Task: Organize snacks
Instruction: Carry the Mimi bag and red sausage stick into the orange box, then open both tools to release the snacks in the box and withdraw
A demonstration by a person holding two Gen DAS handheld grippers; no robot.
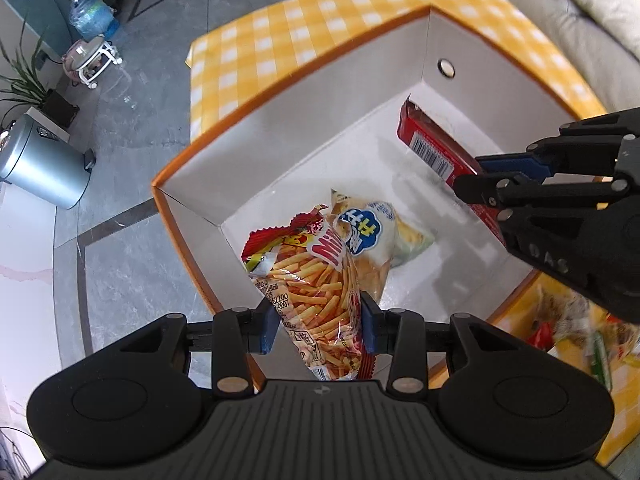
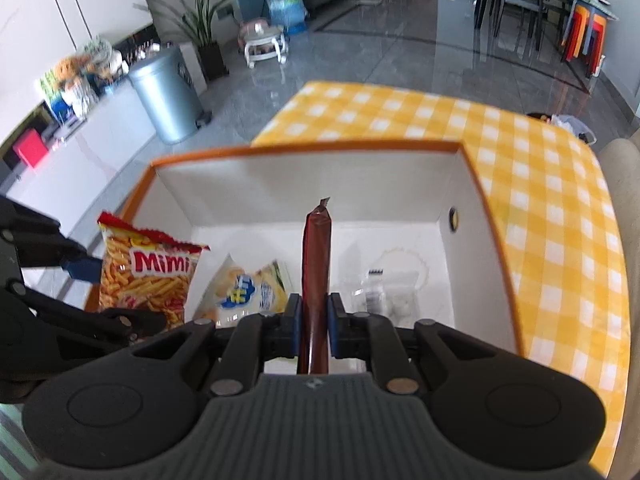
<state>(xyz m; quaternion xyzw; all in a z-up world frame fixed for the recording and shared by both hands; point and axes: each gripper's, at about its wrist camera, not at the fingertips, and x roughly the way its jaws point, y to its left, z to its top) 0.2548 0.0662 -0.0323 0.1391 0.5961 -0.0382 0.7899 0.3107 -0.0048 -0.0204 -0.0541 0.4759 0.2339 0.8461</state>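
Note:
An open box with an orange rim (image 1: 176, 236) and white inner walls (image 2: 280, 184) stands on a yellow checked tablecloth (image 2: 540, 200). My left gripper (image 1: 319, 328) is shut on a "Mimi" bag of stick snacks (image 1: 316, 280), held over the box's near-left corner. That bag (image 2: 148, 276) and the left gripper (image 2: 116, 300) also show in the right wrist view. My right gripper (image 2: 315, 320) is shut on a flat red package (image 2: 316, 256), seen edge-on above the box floor. In the left wrist view, the right gripper (image 1: 470, 172) holds the red package (image 1: 424, 140) barcode side up. A white and blue snack bag (image 1: 372, 240) lies inside.
A clear plastic bag (image 2: 380, 292) lies on the box floor at the right. More snack packets (image 1: 568, 320) sit on the cloth outside the box. A metal bin (image 2: 164, 92) and a water jug (image 2: 286, 4) stand on the floor beyond. A pale sofa (image 1: 580, 8) borders the table.

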